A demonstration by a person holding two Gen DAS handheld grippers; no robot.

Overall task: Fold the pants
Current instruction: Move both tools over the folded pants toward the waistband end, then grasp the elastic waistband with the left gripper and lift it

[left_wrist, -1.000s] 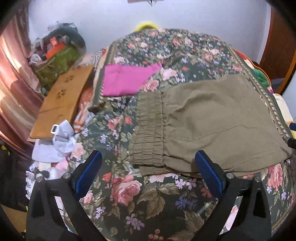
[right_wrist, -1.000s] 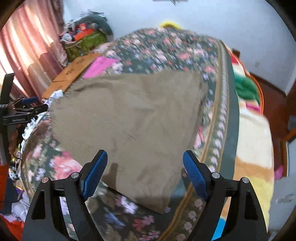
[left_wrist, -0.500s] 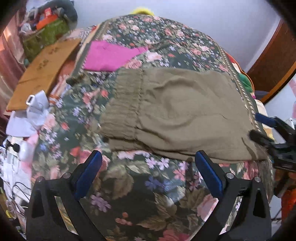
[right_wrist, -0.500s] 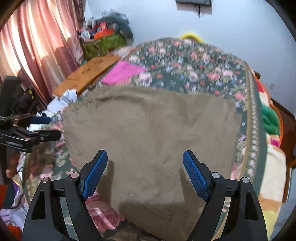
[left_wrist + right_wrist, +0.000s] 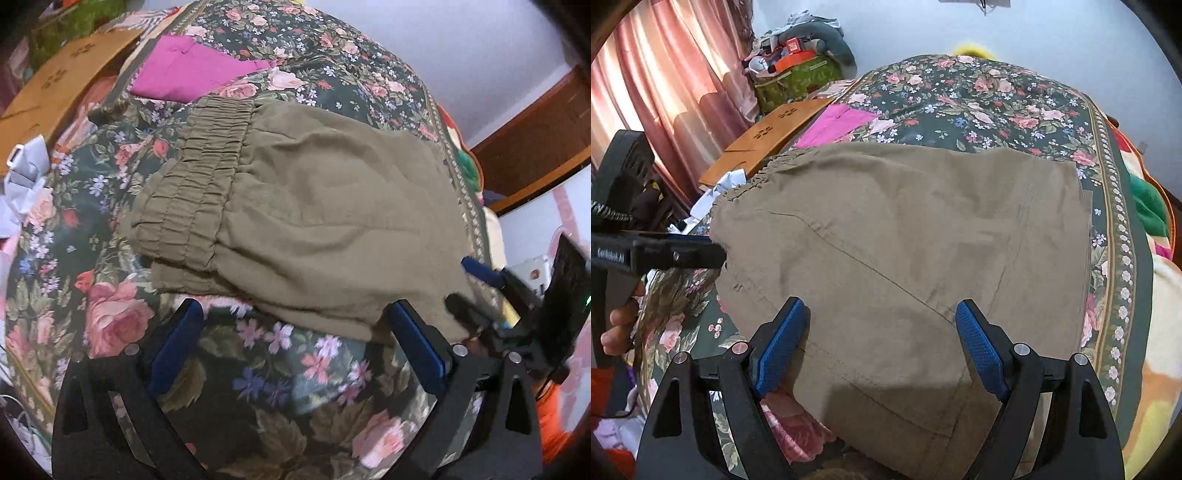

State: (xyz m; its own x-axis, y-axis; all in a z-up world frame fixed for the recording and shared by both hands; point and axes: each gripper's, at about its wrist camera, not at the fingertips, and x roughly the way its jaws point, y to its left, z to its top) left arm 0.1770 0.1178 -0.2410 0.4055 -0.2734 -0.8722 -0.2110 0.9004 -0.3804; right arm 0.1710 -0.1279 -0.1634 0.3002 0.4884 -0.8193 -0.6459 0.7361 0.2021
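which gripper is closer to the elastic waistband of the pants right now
Left. The left gripper hovers open at the pants' near edge, just below the waistband. The right gripper is open over the far, leg end.

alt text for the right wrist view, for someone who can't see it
Olive pants lie folded flat on a floral bedspread, with the right gripper over their near edge, jaws open. The left gripper sits at the waistband side.

Olive-khaki pants (image 5: 317,218) plain; bedspread (image 5: 266,369) dark green, pink-rose floral; magenta cloth (image 5: 188,74) at 11 o'clock; pink curtain (image 5: 657,92); blue gripper pads (image 5: 779,350)
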